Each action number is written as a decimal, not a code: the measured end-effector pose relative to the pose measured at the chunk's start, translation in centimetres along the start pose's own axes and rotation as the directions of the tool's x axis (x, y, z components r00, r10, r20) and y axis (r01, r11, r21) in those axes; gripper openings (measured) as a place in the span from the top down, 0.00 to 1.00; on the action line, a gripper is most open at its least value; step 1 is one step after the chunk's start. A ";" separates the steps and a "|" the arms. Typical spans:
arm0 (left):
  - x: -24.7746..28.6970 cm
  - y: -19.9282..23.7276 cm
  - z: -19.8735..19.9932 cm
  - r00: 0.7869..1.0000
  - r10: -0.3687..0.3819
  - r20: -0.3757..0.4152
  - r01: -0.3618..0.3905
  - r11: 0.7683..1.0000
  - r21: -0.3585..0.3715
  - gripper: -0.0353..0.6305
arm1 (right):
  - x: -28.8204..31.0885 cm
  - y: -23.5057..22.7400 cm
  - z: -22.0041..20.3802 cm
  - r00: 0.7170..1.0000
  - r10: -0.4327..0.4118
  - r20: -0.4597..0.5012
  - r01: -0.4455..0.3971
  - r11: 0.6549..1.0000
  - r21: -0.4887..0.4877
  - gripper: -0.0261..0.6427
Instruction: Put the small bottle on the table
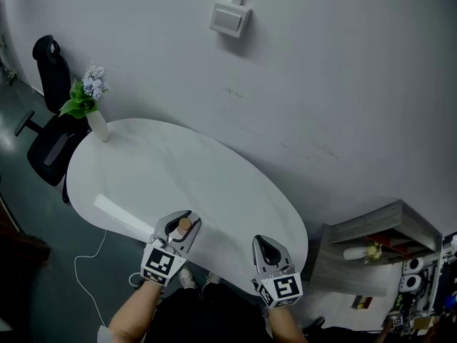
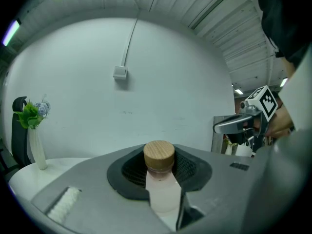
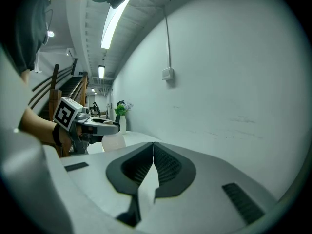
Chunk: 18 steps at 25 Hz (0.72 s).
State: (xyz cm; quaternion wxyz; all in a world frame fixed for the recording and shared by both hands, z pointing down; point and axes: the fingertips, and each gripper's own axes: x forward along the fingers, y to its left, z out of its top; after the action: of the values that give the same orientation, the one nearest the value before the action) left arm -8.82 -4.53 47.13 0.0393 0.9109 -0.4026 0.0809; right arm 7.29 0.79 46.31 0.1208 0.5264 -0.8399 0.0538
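Carrying step, by your grip: the left gripper (image 1: 179, 224) is closed part-way on the small bottle (image 2: 161, 188), and the bottle is not yet set down as far as the views show.

Grip, left gripper view: both dark ribbed pads press on the bottle's pale body from either side. The bottle stands upright between them. Its wooden cap (image 2: 159, 155) rises clear above the jaw tips. The lower body runs down out of sight between the jaws, so the base is hidden.

Position, head view: your left gripper sits over the near edge of the white table (image 1: 186, 163), with the cap showing between its tips. A flat white strip (image 1: 120, 217) lies on the table just to the left of that gripper. Whether the bottle's base touches the tabletop cannot be told from any view.

Right gripper (image 1: 269, 249): jaws brought together at the tips, nothing between them. It is near the same table edge, apart from the left one, and takes no part in the hold.

Far end of the table: a white vase with flowers (image 1: 95, 116), well away from the work.

Next move, as a judgement: bring the bottle down over bare tabletop, keep it upright, let the base seat flat, then part the jaws and draw the gripper back level. Risk: the bottle looks narrow with a heavy-looking cap, so a tilted release near the edge could tip it.
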 end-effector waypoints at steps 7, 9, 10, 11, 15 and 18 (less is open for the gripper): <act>1.3 1.1 1.0 1.000 0.007 -0.006 -0.006 1.000 0.019 0.78 | 3.1 -1.4 1.6 0.999 0.025 0.036 -0.025 1.000 -0.001 0.95; 1.6 1.3 1.4 1.000 0.008 -0.004 -0.007 1.000 0.019 0.78 | 3.6 -2.0 1.9 0.999 0.023 0.042 -0.023 1.000 0.002 0.95; 1.8 1.3 1.5 1.000 0.008 -0.004 -0.008 1.000 0.018 0.78 | 3.8 -2.3 1.9 0.999 0.021 0.041 -0.022 1.000 0.005 0.95; 2.1 1.4 1.5 1.000 0.008 -0.005 -0.008 1.000 0.017 0.78 | 4.0 -2.5 1.7 0.999 0.020 0.036 -0.021 1.000 0.008 0.95; 2.8 1.5 1.2 1.000 0.008 -0.015 -0.008 1.000 0.020 0.78 | 4.7 -2.8 0.4 1.000 0.028 0.012 -0.029 0.999 0.029 0.95; 3.1 1.3 0.7 0.999 0.022 -0.030 -0.022 1.000 0.019 0.78 | 5.1 -3.2 -0.4 0.999 0.052 0.006 -0.052 0.998 0.044 0.95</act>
State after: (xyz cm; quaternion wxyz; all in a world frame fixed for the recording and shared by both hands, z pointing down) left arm -7.62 -7.76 47.02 0.0358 0.9055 -0.4111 0.0989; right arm 8.05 -4.96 47.87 0.1057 0.5071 -0.8522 0.0738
